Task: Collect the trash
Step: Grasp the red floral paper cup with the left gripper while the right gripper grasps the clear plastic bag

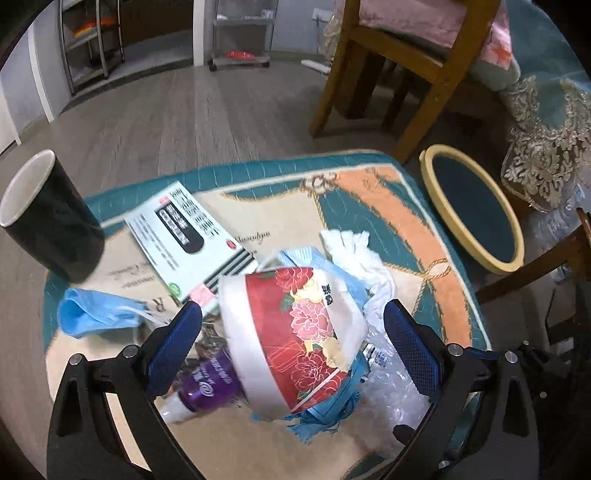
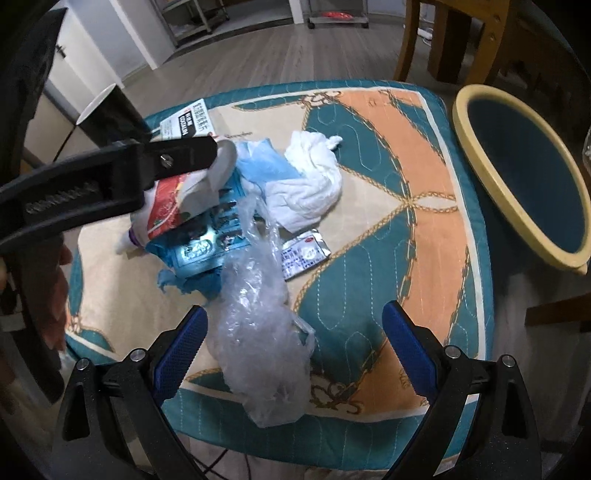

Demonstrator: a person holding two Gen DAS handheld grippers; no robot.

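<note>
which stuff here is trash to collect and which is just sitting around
Belongs to the job:
red floral paper bowl
clear plastic bag
white tissue wad
blue face mask
small foil sachet
torn blue packet
yellow-rimmed bin, probably where it goes

Just lying about:
black cup
wooden chair
metal rack

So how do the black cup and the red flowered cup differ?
The black cup is plain and dark with a white inside; the red flowered paper cup is printed with peonies. The black cup stands upright off the mat's corner; the flowered cup lies tipped on the trash pile, between the open left gripper's fingers. Both are tapered, open-topped cups.
</note>
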